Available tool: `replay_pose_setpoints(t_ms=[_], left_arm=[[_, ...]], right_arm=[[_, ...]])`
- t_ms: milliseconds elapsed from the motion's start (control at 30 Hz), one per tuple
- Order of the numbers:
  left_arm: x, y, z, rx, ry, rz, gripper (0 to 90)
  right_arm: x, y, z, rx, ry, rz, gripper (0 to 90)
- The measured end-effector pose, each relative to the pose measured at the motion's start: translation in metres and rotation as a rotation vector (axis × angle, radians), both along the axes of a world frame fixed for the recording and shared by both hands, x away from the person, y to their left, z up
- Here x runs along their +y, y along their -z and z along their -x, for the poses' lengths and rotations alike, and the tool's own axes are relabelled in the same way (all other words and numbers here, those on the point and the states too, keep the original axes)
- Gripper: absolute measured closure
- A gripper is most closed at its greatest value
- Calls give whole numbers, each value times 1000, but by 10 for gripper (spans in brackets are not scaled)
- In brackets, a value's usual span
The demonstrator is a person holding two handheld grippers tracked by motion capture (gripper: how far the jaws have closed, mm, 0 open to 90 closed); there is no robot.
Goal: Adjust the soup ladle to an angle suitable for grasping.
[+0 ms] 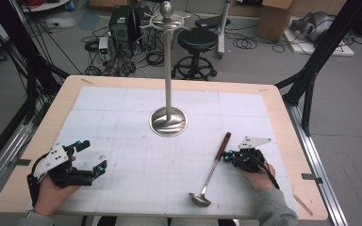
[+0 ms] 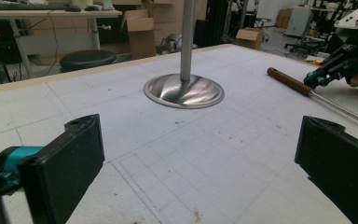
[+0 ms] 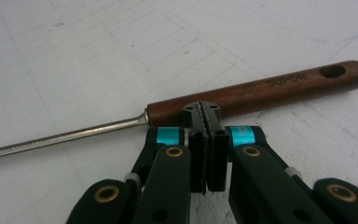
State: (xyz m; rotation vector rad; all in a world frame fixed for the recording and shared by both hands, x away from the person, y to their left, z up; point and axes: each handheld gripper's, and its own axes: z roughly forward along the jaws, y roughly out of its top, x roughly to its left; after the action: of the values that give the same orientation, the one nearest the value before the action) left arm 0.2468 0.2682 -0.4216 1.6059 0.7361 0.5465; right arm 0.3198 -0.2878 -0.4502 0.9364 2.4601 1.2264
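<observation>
A ladle point(image 1: 211, 172) lies on the white mat at the front right, its brown wooden handle point(image 3: 270, 91) pointing away and its steel bowl point(image 1: 200, 199) near the front edge. My right gripper point(image 1: 226, 156) rests on the mat beside the handle. Its jaws are shut together with nothing between them, and the tips point(image 3: 207, 109) reach the handle's near side where wood meets the steel shaft. My left gripper point(image 1: 93, 154) lies at the front left with its jaws wide open point(image 2: 200, 158) and empty. A tall steel stand point(image 1: 168, 120) with a round base rises mid-table.
The white gridded mat point(image 1: 122, 108) covers most of the wooden table point(image 1: 283, 117). The stand's hooked top point(image 1: 167, 21) reaches high over the far edge. Behind the table are a black stool point(image 1: 196, 42), cables and boxes. Black frame posts point(image 1: 311, 70) flank both sides.
</observation>
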Motion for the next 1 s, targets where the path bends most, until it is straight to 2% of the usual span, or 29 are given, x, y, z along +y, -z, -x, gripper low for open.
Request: replay_pose_setpoints(t_ms=[100,367,733,1000], left_arm=[[1,0,1,2,-4,-4,18],[4,0,3,-2,-10,-9,17],[5,1,5,5,-20,-14,18],[7,1,6,8,-32,-8,17]], right_arm=[[3,1,-2,5,-14,19,900],[15,0,-7,-2,-67,31,900],[28,0,-14,-22,-93,42,900],[35,0,-19,-17,-113,41,900]])
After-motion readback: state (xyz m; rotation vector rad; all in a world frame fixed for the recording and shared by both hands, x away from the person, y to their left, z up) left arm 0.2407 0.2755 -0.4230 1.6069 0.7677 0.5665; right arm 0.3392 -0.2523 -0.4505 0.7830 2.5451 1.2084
